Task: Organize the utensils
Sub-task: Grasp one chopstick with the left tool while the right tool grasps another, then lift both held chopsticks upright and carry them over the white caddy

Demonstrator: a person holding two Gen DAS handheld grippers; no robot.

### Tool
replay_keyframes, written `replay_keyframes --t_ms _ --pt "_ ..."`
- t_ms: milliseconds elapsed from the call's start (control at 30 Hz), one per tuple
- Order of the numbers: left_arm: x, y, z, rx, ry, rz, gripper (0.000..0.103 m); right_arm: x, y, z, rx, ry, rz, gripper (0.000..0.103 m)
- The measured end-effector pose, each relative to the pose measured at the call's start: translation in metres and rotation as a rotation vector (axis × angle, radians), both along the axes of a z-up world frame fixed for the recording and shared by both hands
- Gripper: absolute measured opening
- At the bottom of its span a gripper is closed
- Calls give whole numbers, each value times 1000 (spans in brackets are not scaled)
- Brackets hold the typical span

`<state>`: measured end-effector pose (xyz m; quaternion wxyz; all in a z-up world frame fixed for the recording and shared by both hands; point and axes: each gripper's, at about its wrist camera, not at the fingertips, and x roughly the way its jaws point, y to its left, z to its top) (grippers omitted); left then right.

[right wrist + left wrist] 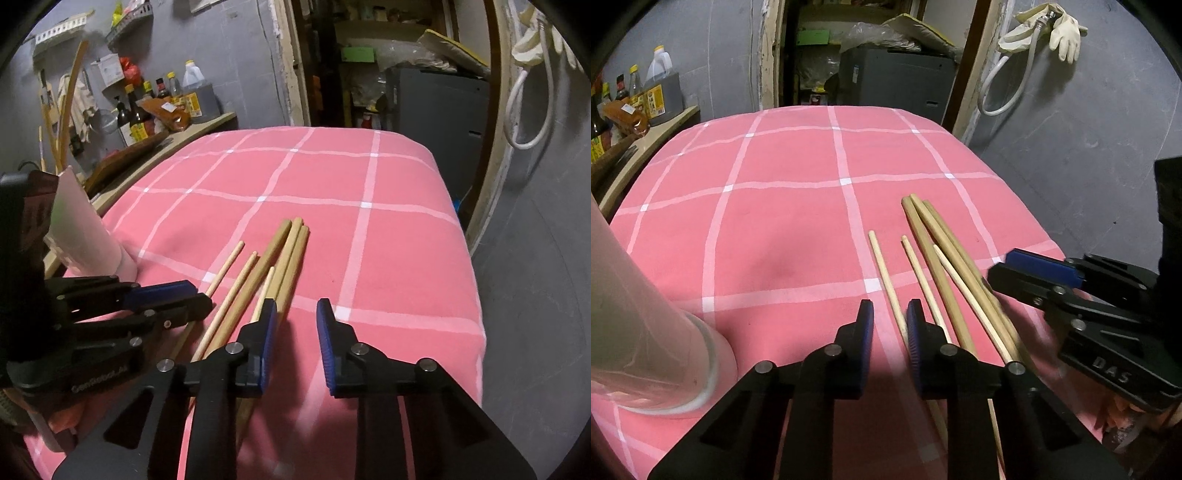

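- Chopsticks (934,266) lie loose in a fan on the desk (775,221), which is covered by a pink cloth with white checks. They lie ahead of both tongs and run back beneath them.
- Three are thicker and darker, with their far ends bunched together. Three thinner, paler ones lie among them and to their left, as seen from the left tongs.
- The left tongs (890,314) are lowered over the leftmost pale chopstick (882,266). That stick runs in between the two blue pads, close against the right-hand one. Pink cloth shows in the narrow gap, so the pads are not pressing on it and the tongs are released.
- The right tongs (297,314) stand just right of the pile. The darker sticks pass under their left finger. Only cloth shows in the narrow gap, so they too are released and grasp nothing.
- The two tongs are near each other, with the pile between them.
- A pale cylindrical holder (646,295) stands upright on the desk, left of the left tongs.
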<state>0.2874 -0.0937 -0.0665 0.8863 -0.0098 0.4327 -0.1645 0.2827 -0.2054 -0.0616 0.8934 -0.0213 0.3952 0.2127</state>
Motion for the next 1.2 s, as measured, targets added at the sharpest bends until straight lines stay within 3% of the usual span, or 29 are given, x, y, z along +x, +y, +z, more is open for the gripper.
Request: replay_keyframes --t_ms 600,700,867,1000,1200 --pt "5 -4 0 -18 16 -14 11 33 21 -8 -73 133 11 18" --pt "7 -4 0 -32 35 -15 6 38 12 -7 -1 180 -16 9" --pt "5 -1 2 -56 51 -4 3 29 -2 -7 125 211 -65 5" --pt "-3 2 6 -72 40 -5 2 12 -13 -3 191 181 -92 5" --pt "-25 5 20 -100 -25 -11 2 -21 -21 15 274 61 -108 5"
